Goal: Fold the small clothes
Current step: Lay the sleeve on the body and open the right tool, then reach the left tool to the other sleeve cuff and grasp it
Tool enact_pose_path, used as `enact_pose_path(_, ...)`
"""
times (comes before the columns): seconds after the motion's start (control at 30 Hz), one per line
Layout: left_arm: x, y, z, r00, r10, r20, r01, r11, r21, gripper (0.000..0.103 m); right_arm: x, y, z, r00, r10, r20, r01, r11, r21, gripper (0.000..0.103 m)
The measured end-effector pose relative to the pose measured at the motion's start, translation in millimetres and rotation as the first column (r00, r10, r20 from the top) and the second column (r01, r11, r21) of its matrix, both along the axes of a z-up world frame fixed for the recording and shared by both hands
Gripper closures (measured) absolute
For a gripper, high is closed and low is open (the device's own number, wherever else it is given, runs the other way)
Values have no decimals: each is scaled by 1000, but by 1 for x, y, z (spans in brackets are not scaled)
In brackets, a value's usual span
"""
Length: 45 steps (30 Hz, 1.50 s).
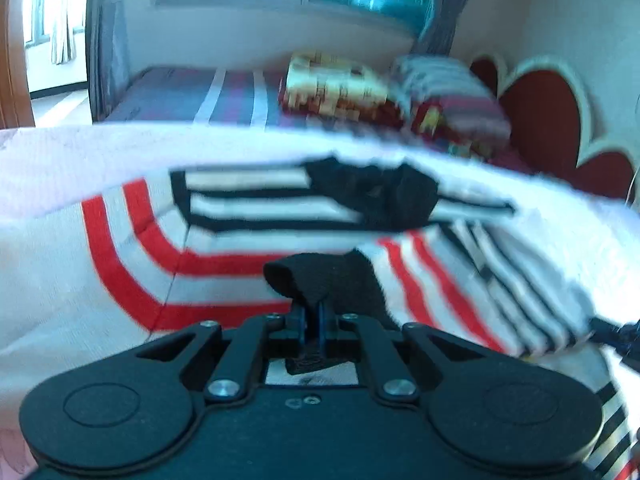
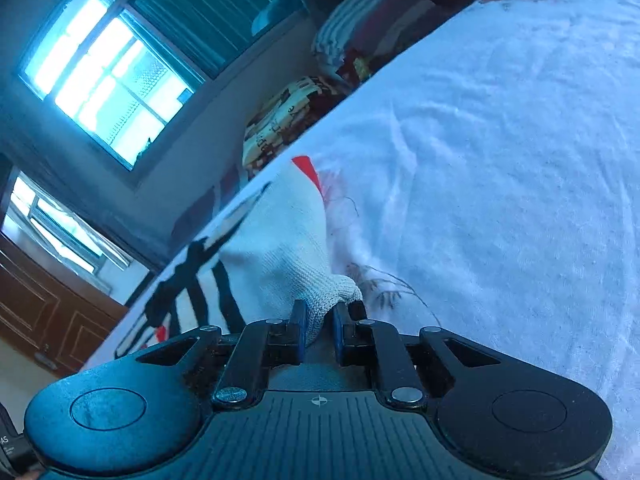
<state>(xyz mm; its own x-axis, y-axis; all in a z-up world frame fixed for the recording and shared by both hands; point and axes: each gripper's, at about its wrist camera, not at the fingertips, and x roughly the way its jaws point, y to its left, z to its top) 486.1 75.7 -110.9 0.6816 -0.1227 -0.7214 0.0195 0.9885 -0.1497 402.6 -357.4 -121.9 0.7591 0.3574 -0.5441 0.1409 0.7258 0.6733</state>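
Observation:
A white sock with red stripes (image 1: 224, 264) lies spread over the pale cloth (image 1: 48, 168) in the left wrist view, blurred. Behind it lies a sock with black stripes and a black patch (image 1: 360, 196). My left gripper (image 1: 313, 312) is shut on a black end of sock fabric (image 1: 316, 276). In the right wrist view my right gripper (image 2: 319, 320) has its pads pressed on the bunched white knitted end of a sock (image 2: 276, 248), which shows black stripes to the left and a red tip at its far end. That sock rests on the white cloth (image 2: 500, 160).
Beyond the cloth is a bed with a striped cover (image 1: 200, 96), folded patterned blankets (image 1: 336, 84) and a red heart-shaped headboard (image 1: 548, 112). A bright window (image 2: 108, 76) and a brown wooden cabinet (image 2: 40, 312) stand at the left of the right wrist view.

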Motion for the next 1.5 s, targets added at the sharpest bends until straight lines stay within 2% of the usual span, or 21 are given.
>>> enact_pose_path(0.17, 3, -5, 2, 999, -31, 40, 29, 998, 51, 98, -2, 10, 6, 1000, 15, 15, -15, 999, -33, 91)
enact_pose_path(0.27, 9, -6, -8, 999, -46, -18, 48, 996, 76, 93, 9, 19, 2, 999, 48, -1, -48, 996, -81, 91)
enact_pose_path(0.33, 4, -1, -2, 1000, -13, 1, 13, 995, 101, 73, 10, 19, 13, 997, 75, -9, -76, 992, -105, 91)
enact_pose_path(0.37, -2, 2, 2, 1000, 21, 23, -24, 991, 130, 55, 2, 16, 22, 996, 78, 32, -73, 989, -127, 91)
enact_pose_path(0.4, -10, 2, 9, 997, 39, 63, -49, 984, 173, 50, -6, 14, 32, 992, 87, 87, -73, 984, -160, 91)
enact_pose_path(0.47, -20, -8, 22, 992, 5, 127, -28, 984, 174, 51, -7, 19, 45, 983, 127, 129, -90, 961, -260, 91)
enact_pose_path(0.57, -16, -52, 28, 981, -112, 162, 86, 984, 158, 42, 12, 43, 41, 969, 212, 125, -157, 922, -353, 91)
enact_pose_path(0.6, -12, -68, 22, 977, -153, 151, 129, 979, 157, 32, 19, 54, 35, 962, 252, 104, -191, 895, -403, 91)
enact_pose_path(0.63, -6, -81, 13, 975, -184, 124, 162, 972, 167, 28, 28, 64, 25, 959, 279, 42, -229, 856, -464, 94)
enact_pose_path(0.67, 1, -88, 1, 978, -194, 75, 177, 966, 188, 29, 30, 67, 17, 958, 284, 32, -232, 837, -496, 100)
enact_pose_path(0.7, 8, -88, -13, 984, -178, 9, 173, 966, 191, 29, 31, 65, 17, 956, 291, 29, -239, 835, -495, 100)
enact_pose_path(0.73, 5, -83, -13, 985, -166, 46, 157, 974, 162, 34, 30, 65, 22, 954, 299, 16, -252, 831, -496, 100)
enact_pose_path(0.8, 5, -76, -3, 989, -130, 69, 120, 983, 136, 43, 27, 61, 35, 949, 306, 80, -227, 833, -504, 100)
enact_pose_path(0.83, 6, -74, 2, 989, -111, 100, 98, 988, 123, 43, 31, 58, 38, 944, 309, 118, -215, 843, -493, 100)
enact_pose_path(0.9, 14, -82, 10, 985, -119, 129, 106, 989, 103, 42, 53, 60, 37, 943, 310, 119, -221, 853, -472, 100)
enact_pose_path(1.07, 43, -136, 6, 972, -201, 123, 184, 973, 136, 40, 107, 99, 25, 896, 433, 100, -337, 809, -481, 100)
enact_pose_path(1.17, 53, -152, -2, 969, -226, 104, 210, 966, 149, 37, 130, 108, 15, 877, 472, 90, -356, 763, -539, 100)
enact_pose_path(1.23, 58, -143, -14, 977, -202, 71, 188, 968, 166, 37, 143, 92, 6, 902, 423, 91, -302, 767, -566, 100)
enact_pose_path(1.33, 46, -106, -22, 987, -129, 92, 110, 975, 193, 33, 166, 45, -6, 959, 276, 64, -207, 836, -508, 100)
enact_pose_path(1.4, 42, -97, -21, 989, -107, 99, 88, 980, 178, 33, 175, 29, -14, 957, 287, 50, -230, 850, -474, 99)
enact_pose_path(1.5, 39, -107, -15, 990, -103, 99, 78, 970, 230, 32, 173, 26, -6, 947, 317, 47, -250, 822, -512, 98)
